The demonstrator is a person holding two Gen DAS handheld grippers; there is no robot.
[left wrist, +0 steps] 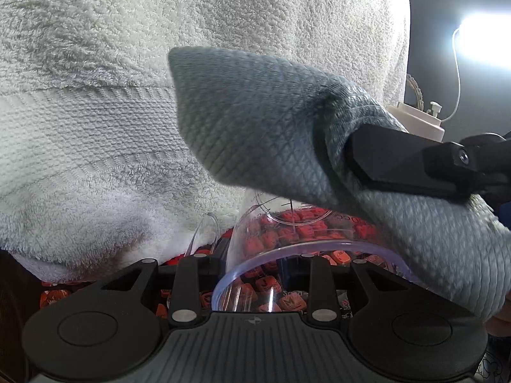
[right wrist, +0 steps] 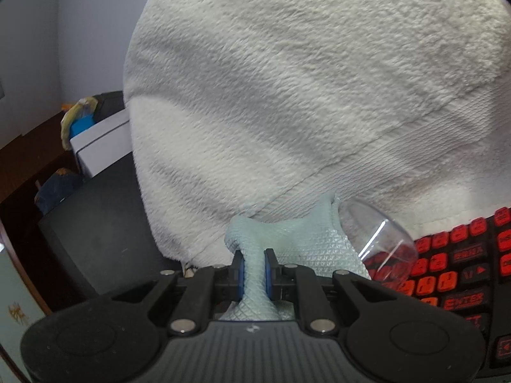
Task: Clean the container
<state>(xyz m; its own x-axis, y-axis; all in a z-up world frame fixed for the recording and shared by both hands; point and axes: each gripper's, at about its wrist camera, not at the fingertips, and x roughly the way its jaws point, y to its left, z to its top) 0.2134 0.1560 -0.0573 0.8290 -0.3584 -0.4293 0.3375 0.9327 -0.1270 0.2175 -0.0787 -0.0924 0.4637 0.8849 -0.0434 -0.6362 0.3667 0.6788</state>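
A clear plastic measuring container lies tilted at the mouth of my left gripper, which is shut on its wall; the fingertips are mostly hidden behind the plastic. In the right wrist view the same container hangs tilted just right of the cloth, above the keyboard. My right gripper is shut on a pale blue-grey waffle cloth. From the left wrist, that cloth drapes over the container's upper right side, with a black finger of the right gripper clamped on it.
A big white terry towel fills the background close behind. A keyboard with glowing red keys lies under the container. At the left stand a black box and a white box. A bright lamp shines at right.
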